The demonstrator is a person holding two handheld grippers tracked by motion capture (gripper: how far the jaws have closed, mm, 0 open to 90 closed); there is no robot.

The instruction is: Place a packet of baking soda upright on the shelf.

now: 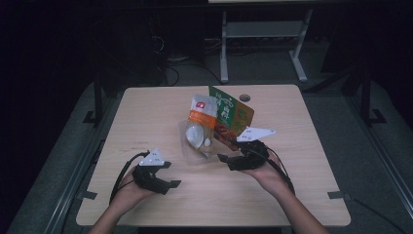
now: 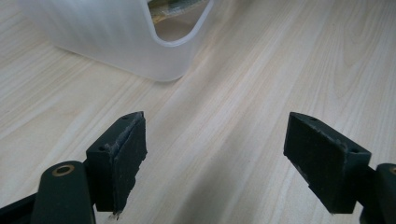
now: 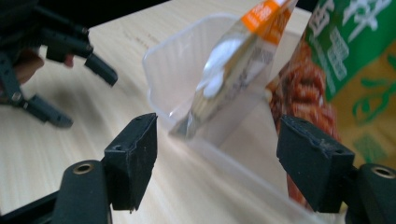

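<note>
Two packets, orange [image 1: 202, 116] and green [image 1: 234, 116], are propped upright in the bin [image 1: 191, 146]; the right gripper [image 3: 217, 161] is released beside them; the left gripper [image 2: 215, 158], released, rests on the desk [image 1: 146, 117].

The wooden table [image 1: 160, 105] filled the centre of the high view, pale and light-grained; a small round hole [image 1: 244, 98] sat near its far edge, toward one o'clock; beyond it, at twelve o'clock, stood a white desk frame [image 1: 263, 36] on grey carpet [image 1: 336, 112]; dark cables [image 1: 170, 66], perhaps several, trailed at eleven o'clock; a strip of tape [image 1: 339, 195] lay at four o'clock.
</note>
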